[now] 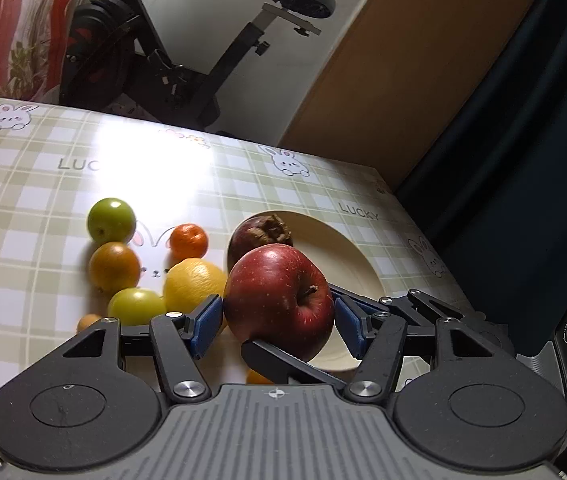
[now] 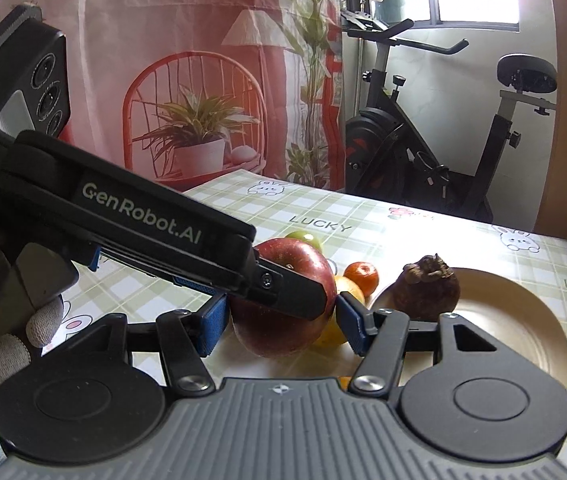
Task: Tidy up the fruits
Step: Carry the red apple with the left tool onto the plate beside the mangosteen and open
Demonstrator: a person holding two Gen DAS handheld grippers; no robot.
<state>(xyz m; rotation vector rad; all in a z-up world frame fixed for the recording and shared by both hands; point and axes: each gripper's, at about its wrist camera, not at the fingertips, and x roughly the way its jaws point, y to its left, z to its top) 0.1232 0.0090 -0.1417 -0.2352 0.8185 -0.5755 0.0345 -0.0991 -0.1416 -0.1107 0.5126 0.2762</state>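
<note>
A red apple (image 1: pixel 279 296) hangs above the checked tablecloth, between the loose fruits and a cream plate (image 1: pixel 339 248). My left gripper (image 1: pixel 277 320) is shut on it, a blue pad pressing each side. My right gripper (image 2: pixel 283 324) is shut on the same apple (image 2: pixel 279 336) from another angle, and one of its black fingers (image 1: pixel 283 362) crosses under the fruit. The left gripper's finger (image 2: pixel 295 296) lies across the apple's front in the right wrist view. A dark brown fruit (image 1: pixel 255 236) with a dried calyx sits on the plate's (image 2: pixel 523 320) left rim.
Loose on the cloth to the left lie a green fruit (image 1: pixel 111 220), a small orange one (image 1: pixel 188 241), a brownish-orange one (image 1: pixel 114 268), a yellow citrus (image 1: pixel 191 284) and another green one (image 1: pixel 137 306). An exercise bike (image 2: pixel 423 152) stands beyond the table's far edge. A gloved hand (image 2: pixel 3 344) holds the left gripper.
</note>
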